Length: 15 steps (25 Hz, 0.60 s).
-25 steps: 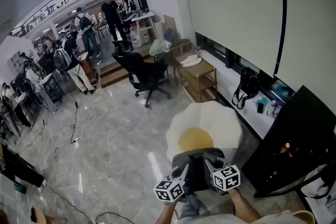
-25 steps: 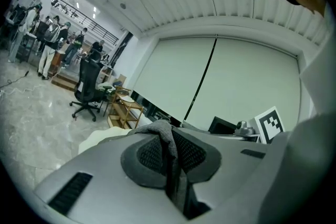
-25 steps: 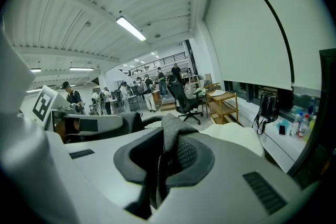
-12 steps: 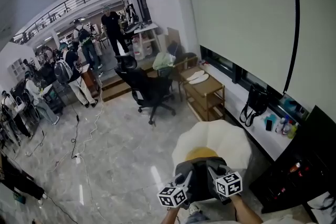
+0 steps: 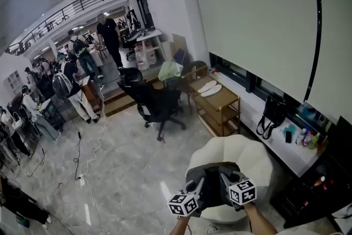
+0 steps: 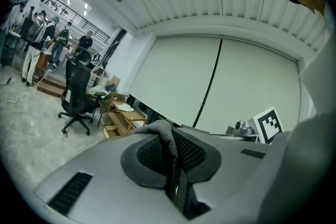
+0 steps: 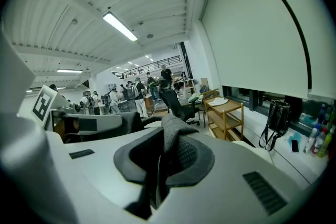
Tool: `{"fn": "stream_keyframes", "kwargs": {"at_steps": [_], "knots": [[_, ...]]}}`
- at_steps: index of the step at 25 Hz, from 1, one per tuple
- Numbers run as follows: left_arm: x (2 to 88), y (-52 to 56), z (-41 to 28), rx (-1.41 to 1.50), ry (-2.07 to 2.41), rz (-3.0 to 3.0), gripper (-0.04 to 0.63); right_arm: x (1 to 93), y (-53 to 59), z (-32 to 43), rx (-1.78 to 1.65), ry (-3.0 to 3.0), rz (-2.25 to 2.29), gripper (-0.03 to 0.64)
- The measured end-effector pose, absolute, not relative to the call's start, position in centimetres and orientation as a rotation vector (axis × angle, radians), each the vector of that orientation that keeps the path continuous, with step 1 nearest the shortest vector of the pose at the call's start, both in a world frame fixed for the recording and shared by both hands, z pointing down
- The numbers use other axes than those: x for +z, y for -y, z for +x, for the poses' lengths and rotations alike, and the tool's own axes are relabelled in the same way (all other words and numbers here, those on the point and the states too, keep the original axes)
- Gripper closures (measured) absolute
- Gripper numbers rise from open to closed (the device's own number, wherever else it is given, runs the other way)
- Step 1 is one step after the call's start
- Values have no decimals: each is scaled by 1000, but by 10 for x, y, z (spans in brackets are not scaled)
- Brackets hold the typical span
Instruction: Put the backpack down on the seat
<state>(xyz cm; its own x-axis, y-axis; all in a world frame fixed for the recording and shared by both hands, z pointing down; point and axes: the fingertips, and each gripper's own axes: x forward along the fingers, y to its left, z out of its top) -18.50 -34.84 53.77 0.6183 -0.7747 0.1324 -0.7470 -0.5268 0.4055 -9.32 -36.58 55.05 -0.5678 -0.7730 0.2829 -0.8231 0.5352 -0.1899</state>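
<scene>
A dark grey backpack [image 5: 212, 183] hangs between my two grippers, right above the cream, egg-shaped seat [image 5: 258, 158] at the bottom of the head view. It covers the seat's middle. My left gripper [image 5: 197, 189] is shut on a grey fabric strap [image 6: 164, 135] of the backpack, which bunches up between its pads. My right gripper [image 5: 225, 181] is shut on another grey strap [image 7: 171, 136] in the same way. The left gripper [image 6: 171, 159] and the right gripper [image 7: 161, 157] point nearly level. Whether the backpack touches the seat is hidden.
A black office chair [image 5: 157, 103] and a wooden trolley [image 5: 220, 105] stand beyond the seat. A black bag [image 5: 273, 113] and small bottles sit on the window ledge at the right. Cables [image 5: 81, 147] cross the marble floor, and several people stand at the far left.
Both grippers have carried the backpack forward over the seat. The seat's yellow centre, visible before, is now covered by the backpack.
</scene>
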Motion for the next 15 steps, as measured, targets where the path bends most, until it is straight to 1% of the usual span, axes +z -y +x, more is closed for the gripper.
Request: {"fn": "stream_keyframes", "kwargs": {"at_steps": [7,15], "knots": [[550,389,-193,-63,1144,2434,541,564,399,-99,491,2567,1422,566],[568,405,-190,-30,1106,2420,541,579,417,-97,502,2533,1430,566]]}}
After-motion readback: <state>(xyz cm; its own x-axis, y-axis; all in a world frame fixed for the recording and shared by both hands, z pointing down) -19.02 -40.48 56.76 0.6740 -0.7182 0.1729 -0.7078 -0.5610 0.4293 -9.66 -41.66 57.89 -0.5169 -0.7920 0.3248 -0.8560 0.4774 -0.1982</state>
